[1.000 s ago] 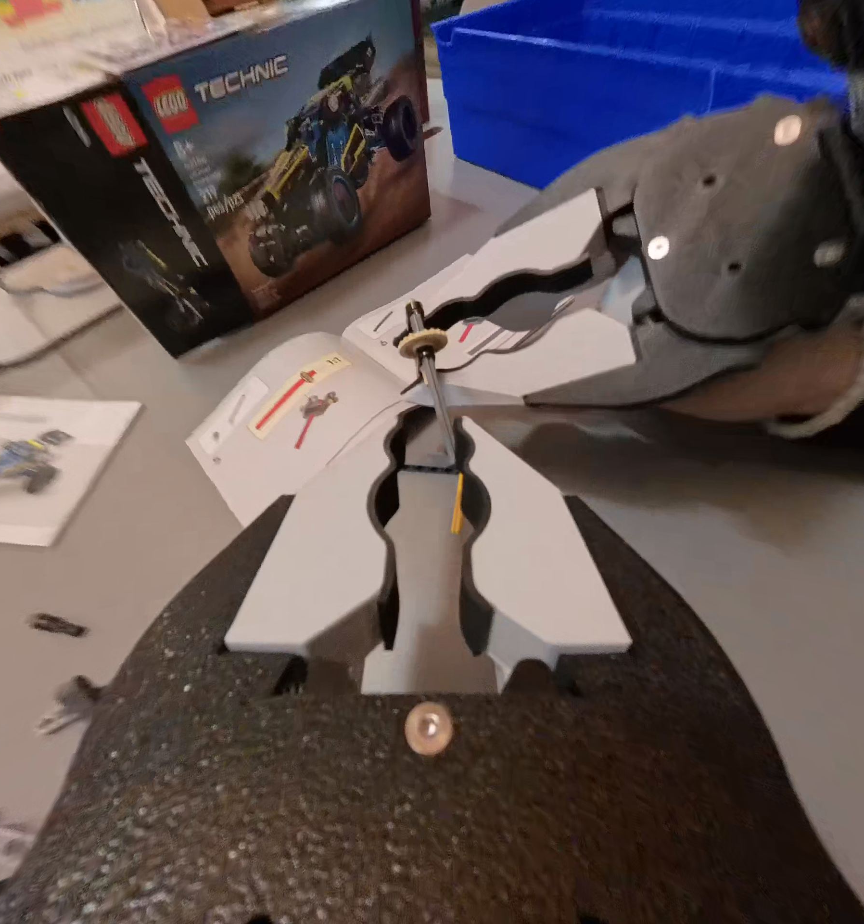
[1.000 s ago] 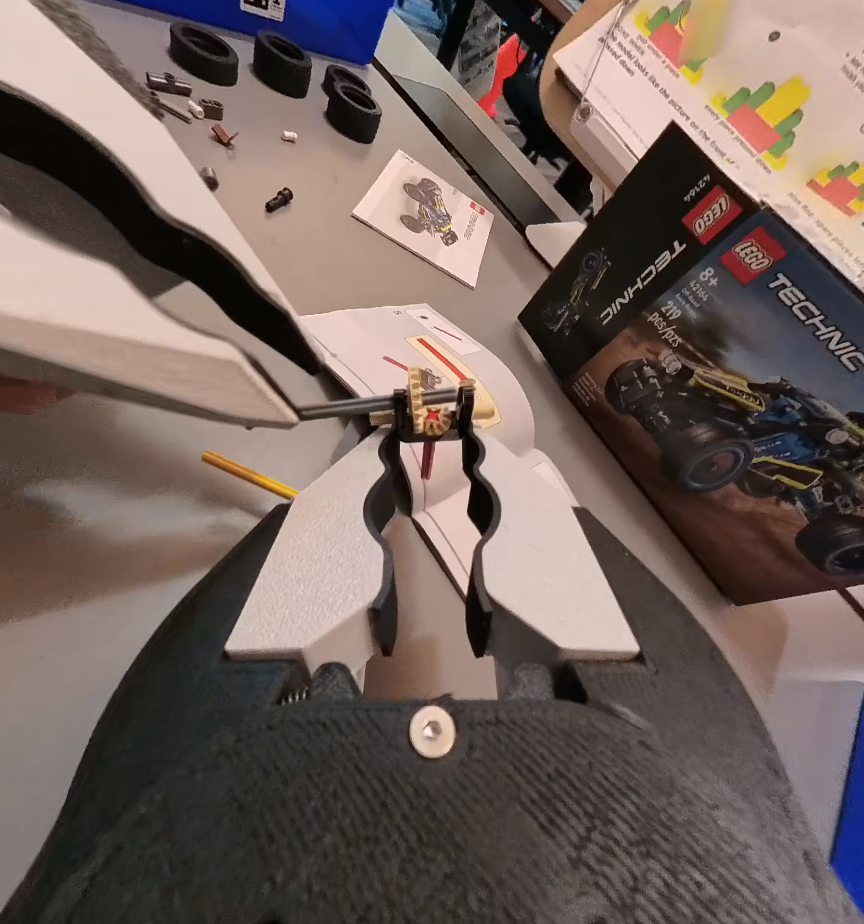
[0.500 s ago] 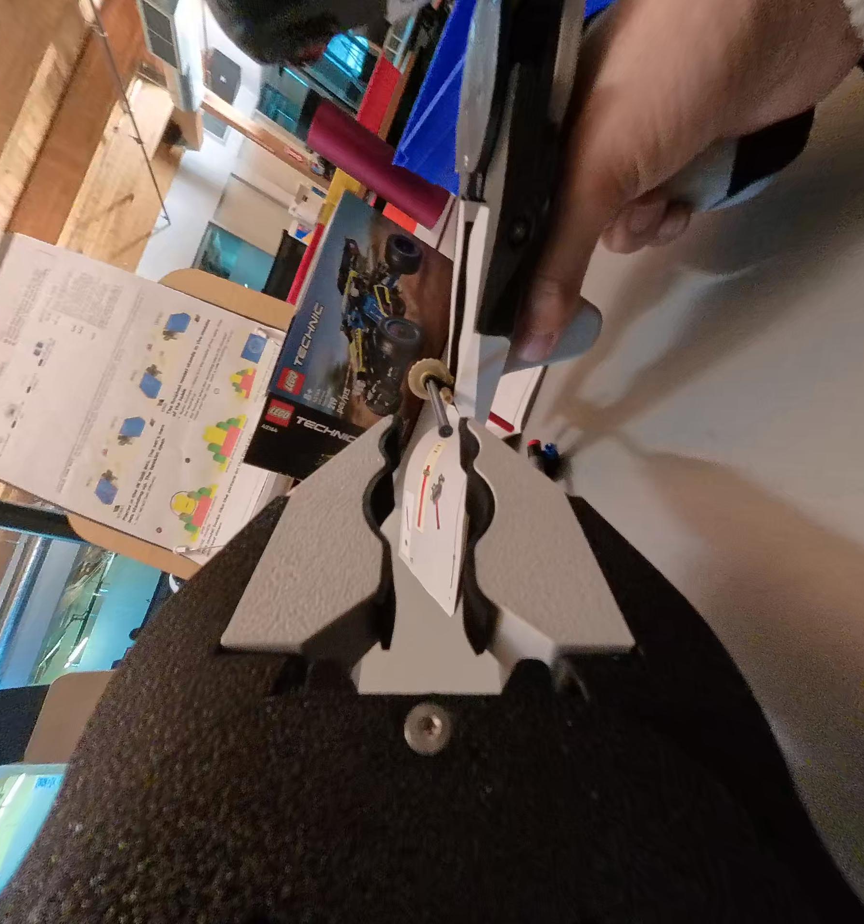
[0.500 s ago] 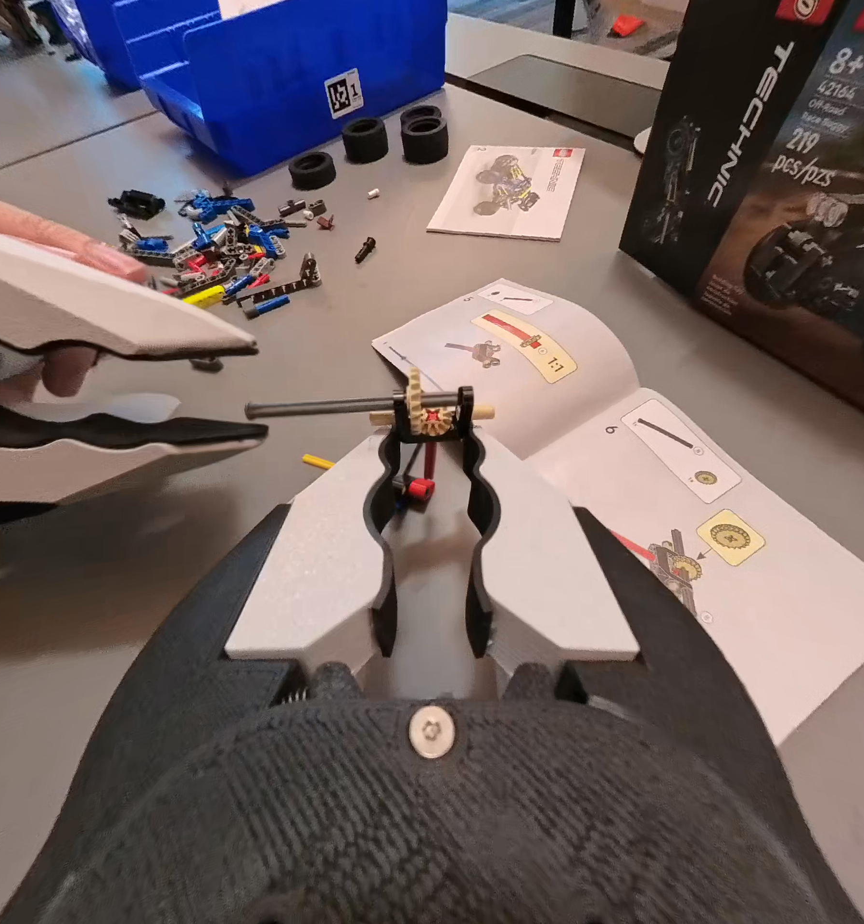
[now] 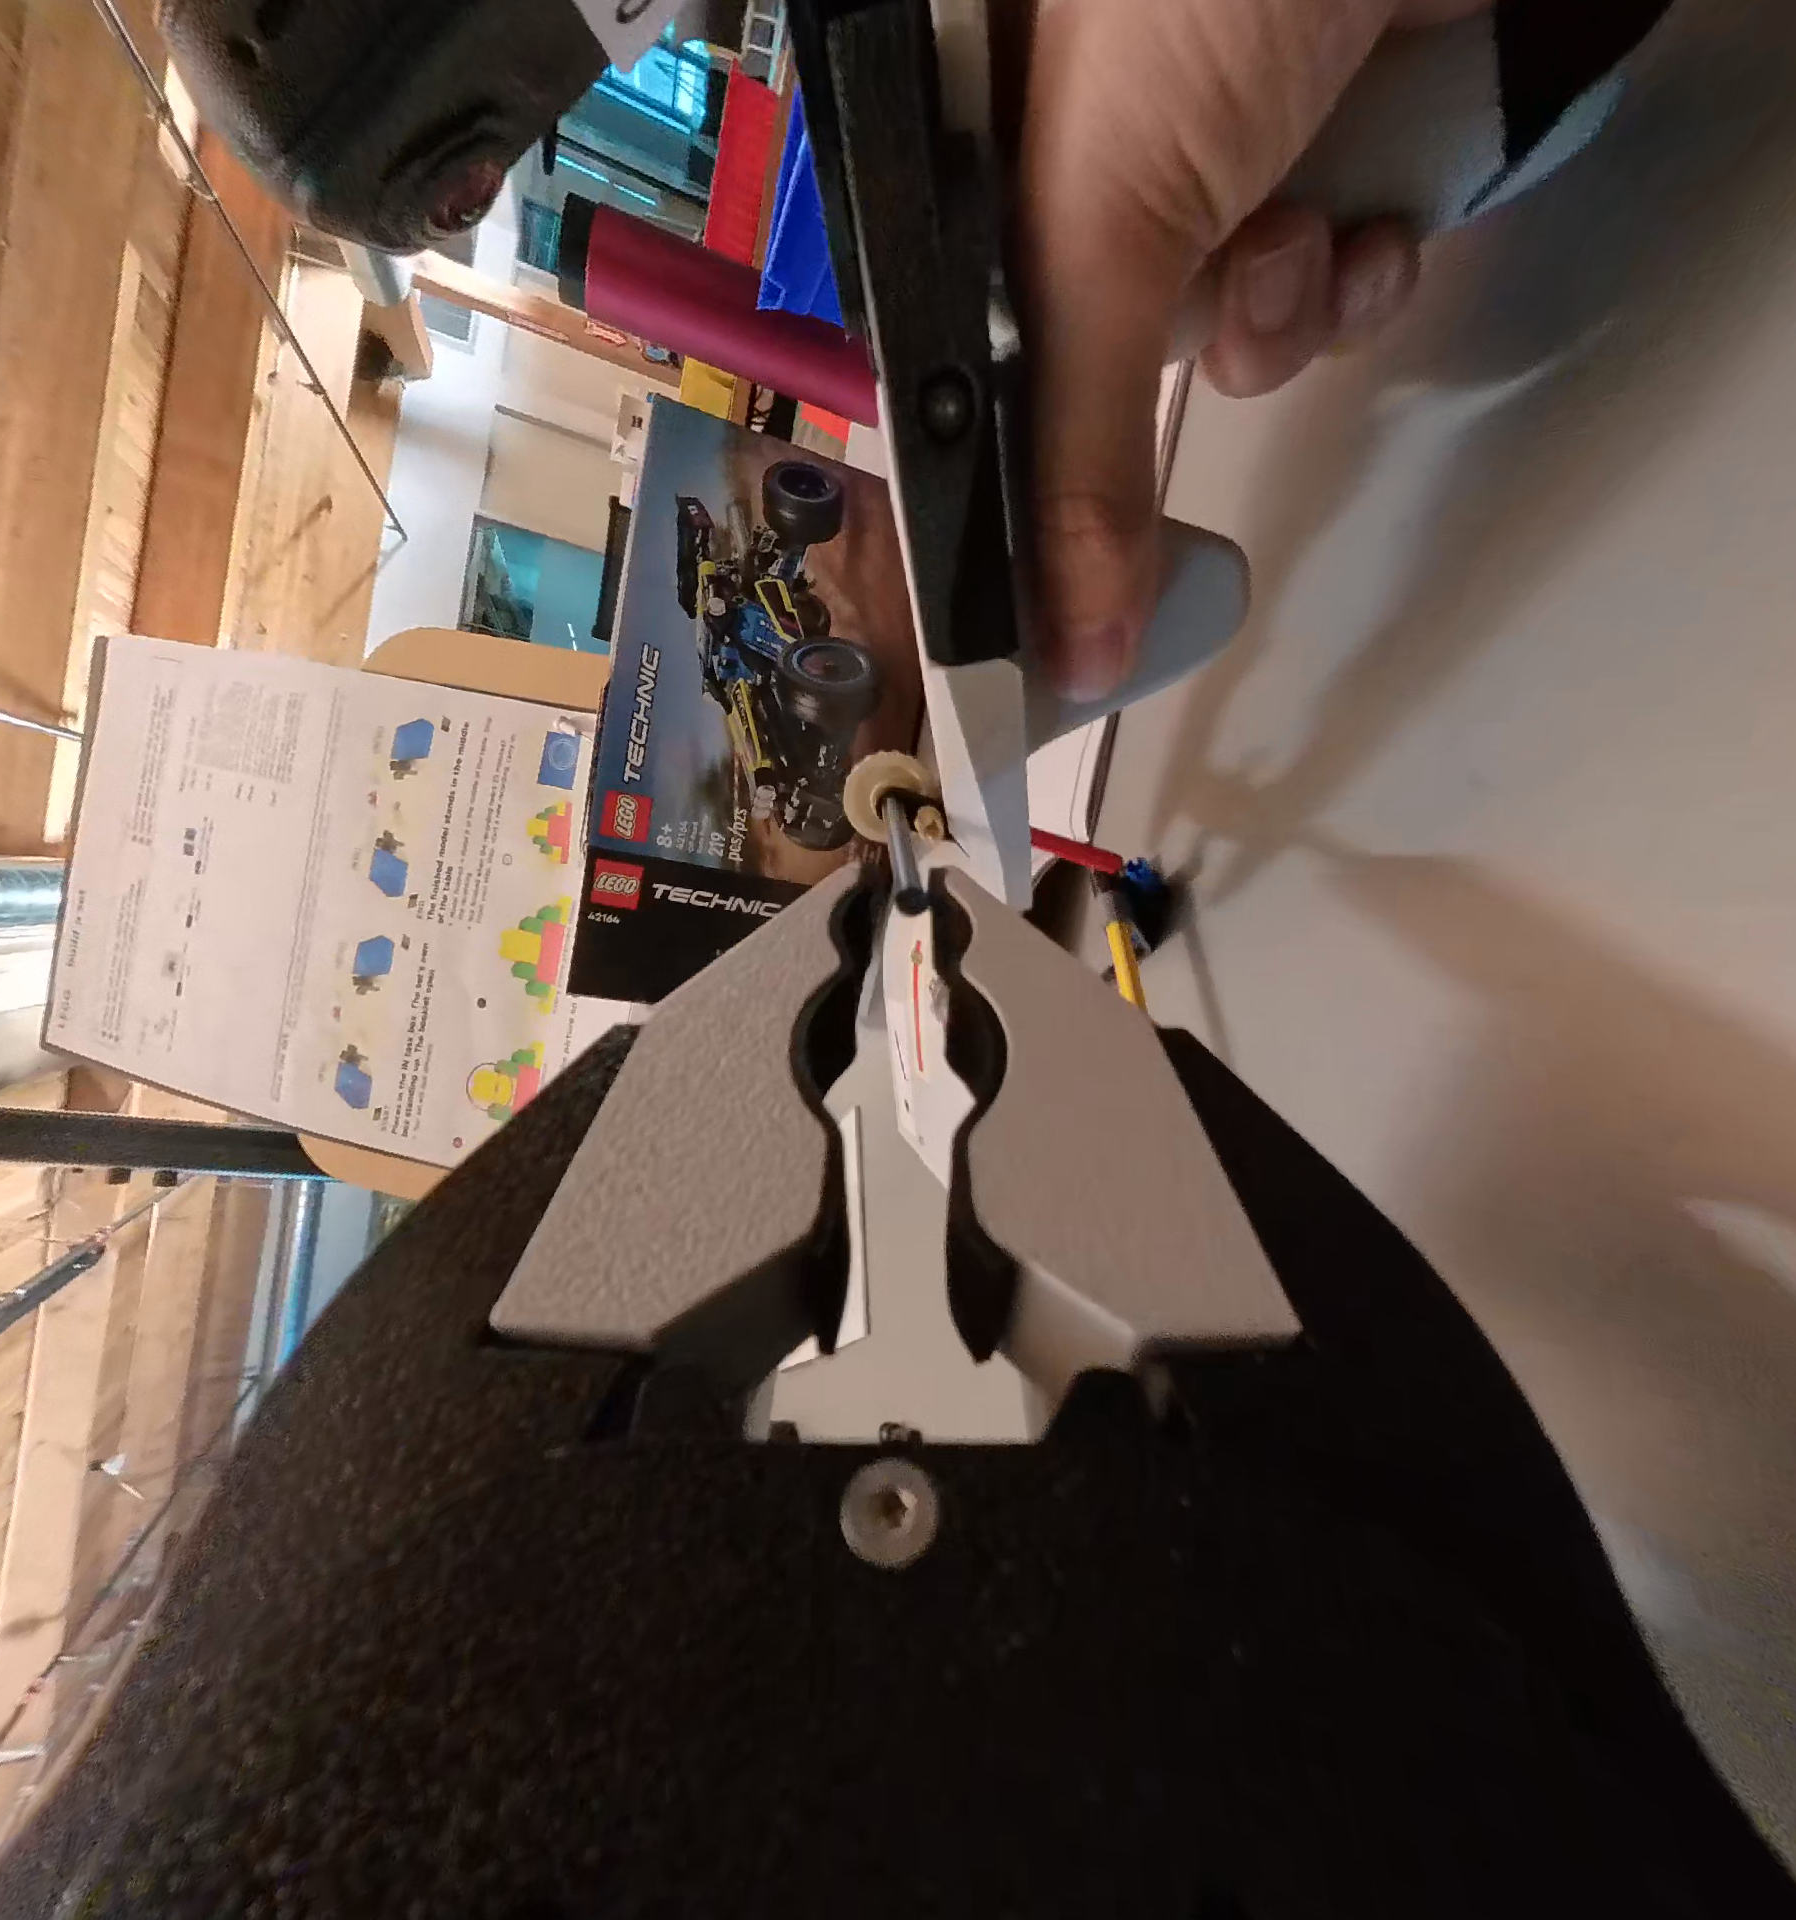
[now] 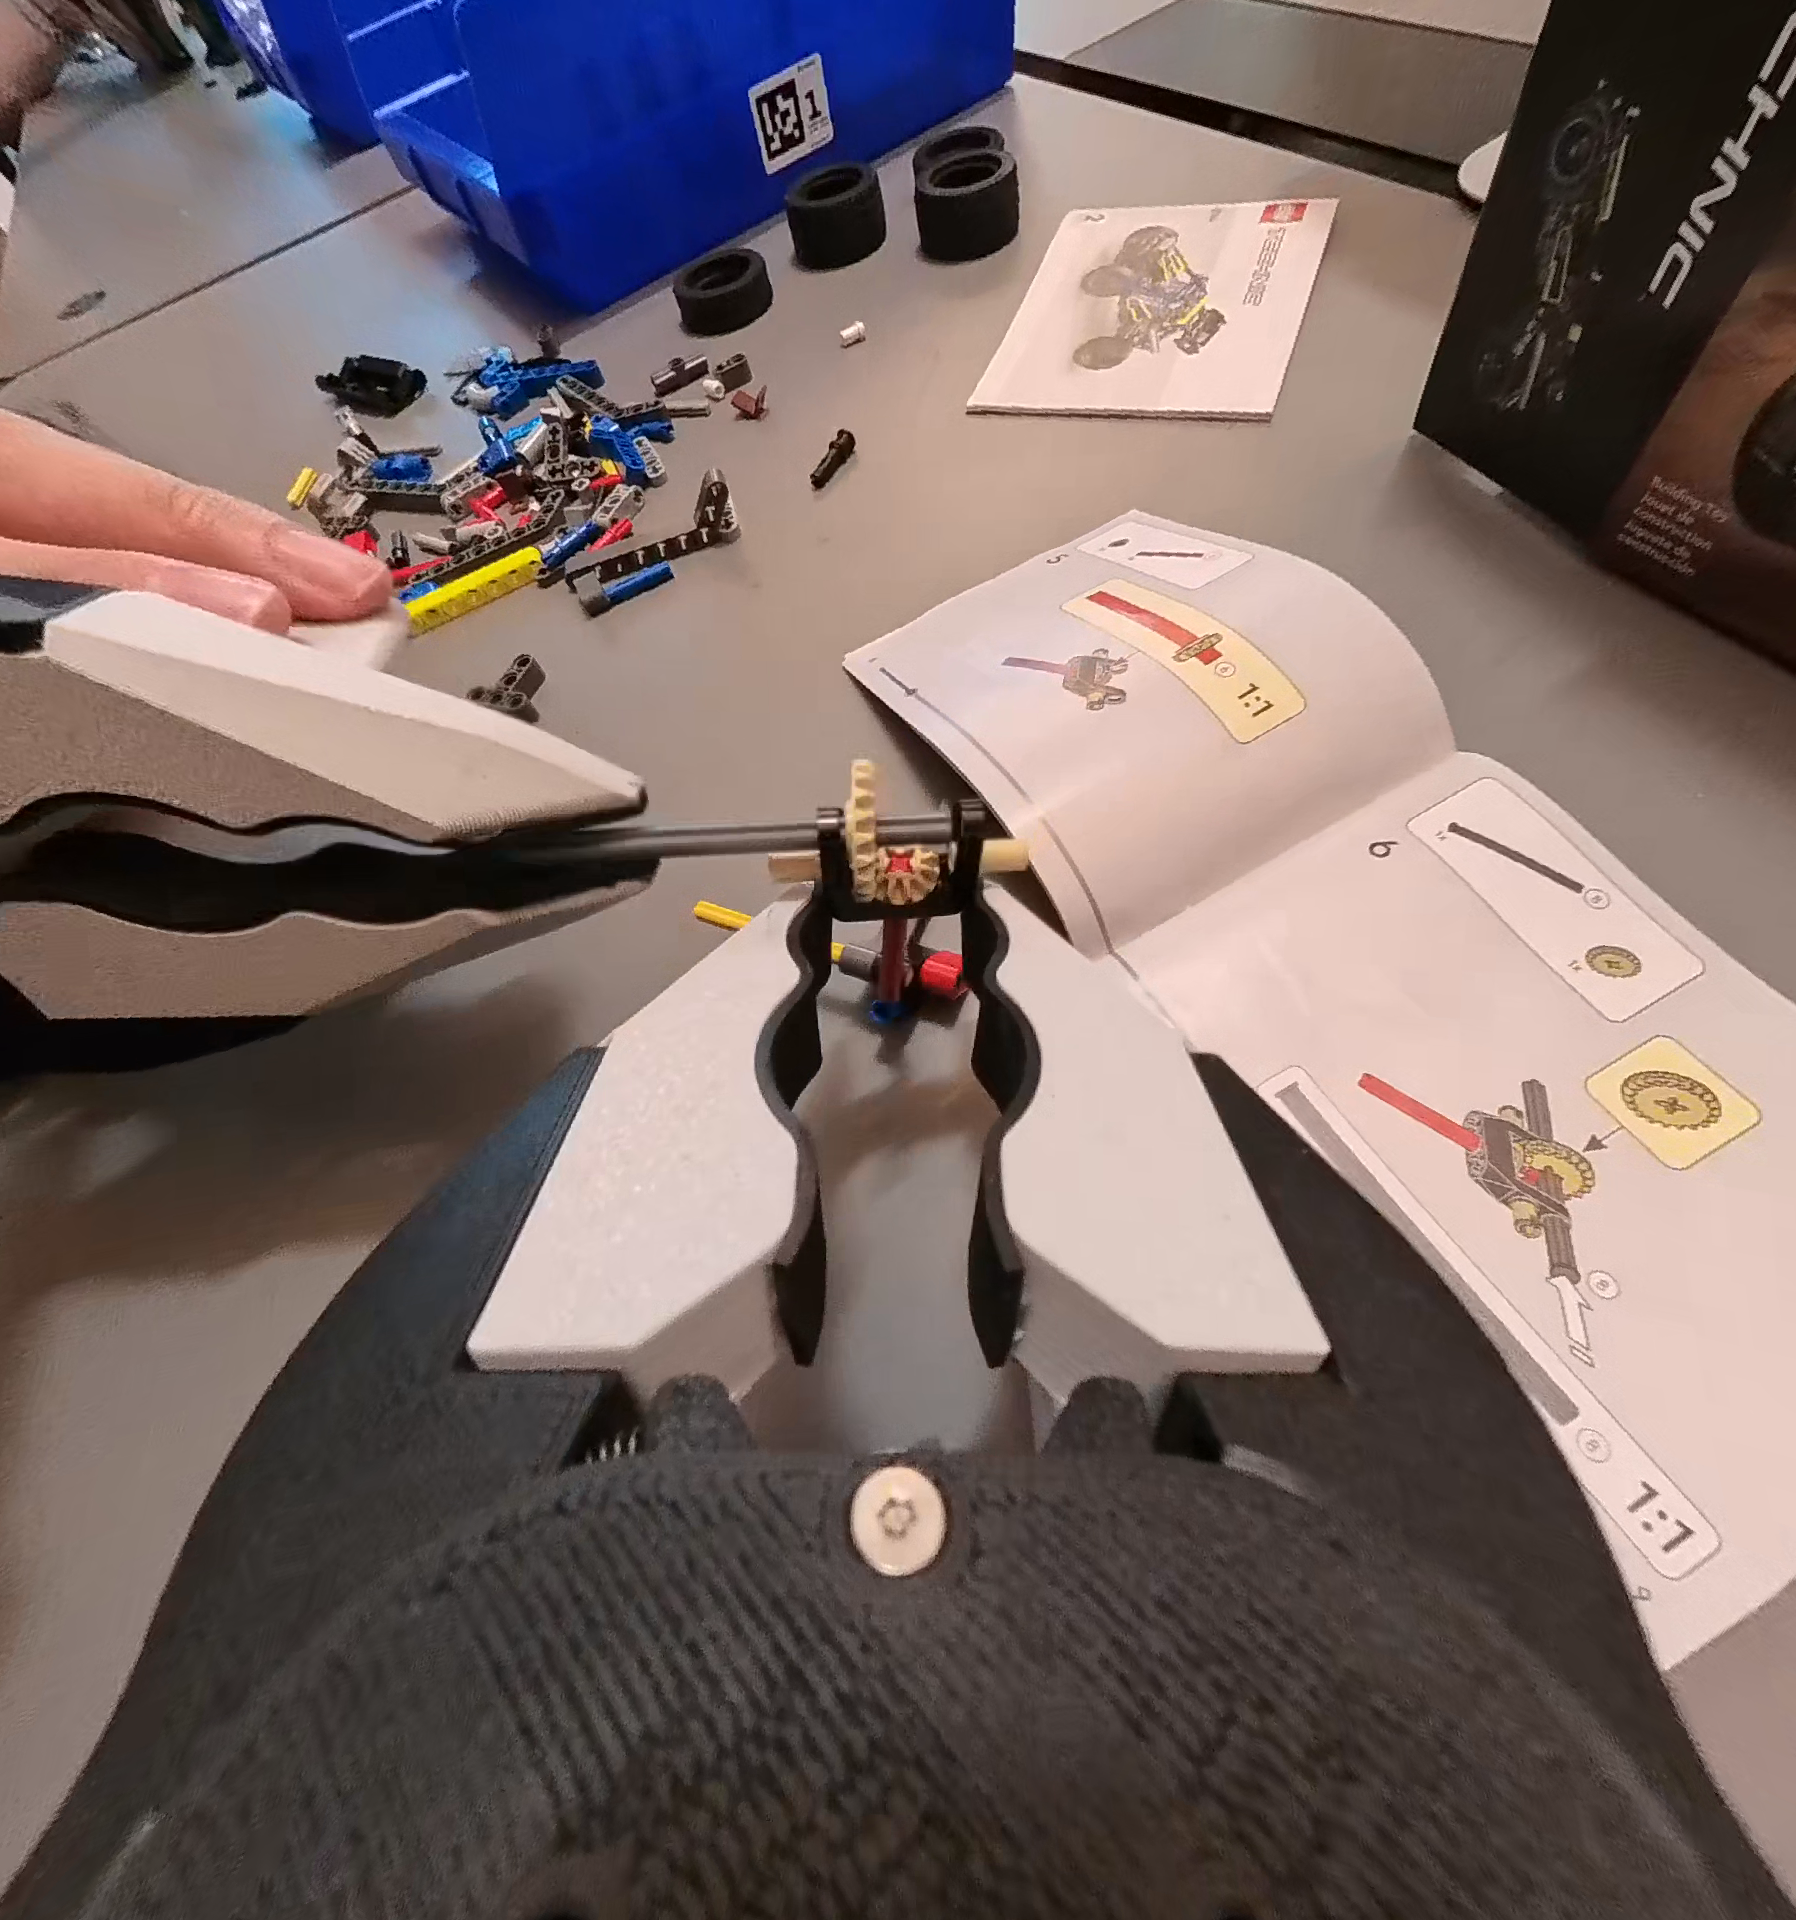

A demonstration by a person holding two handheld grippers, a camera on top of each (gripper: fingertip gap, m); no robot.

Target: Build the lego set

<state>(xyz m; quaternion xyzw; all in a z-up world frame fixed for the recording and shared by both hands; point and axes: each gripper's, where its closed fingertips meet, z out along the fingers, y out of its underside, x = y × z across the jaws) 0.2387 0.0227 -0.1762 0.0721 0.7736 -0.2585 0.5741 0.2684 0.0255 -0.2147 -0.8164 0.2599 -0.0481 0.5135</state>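
Right wrist view, taken from left to right with the small gear assembly (image 6: 896,862) as the landmark: far left of it, a hand (image 6: 146,540) rests on the left gripper (image 6: 636,842), whose two fingers are pinched together on the near end of a dark axle (image 6: 728,840). The axle runs level from those tips into the assembly and through the tan gear (image 6: 863,821) standing upright on it. Behind and left of the assembly lies a loose heap of lego pieces (image 6: 520,488) on the grey table (image 6: 250,1195), with a blue bin (image 6: 665,125) and three black tyres (image 6: 837,203) farther back. The assembly itself, a black frame with a second tan gear facing the camera and a red axle hanging below, sits clamped between the tips of the right gripper (image 6: 899,904), jaws narrow around the frame's sides. Right of it the open instruction booklet (image 6: 1393,935) lies flat; behind that, a closed booklet (image 6: 1164,312); farthest right stands the set's box (image 6: 1652,312).

From the left wrist view, rolled sideways, the left gripper (image 5: 909,899) shows the axle (image 5: 904,852) nipped at its tips, with the tan gear (image 5: 878,795) just beyond.
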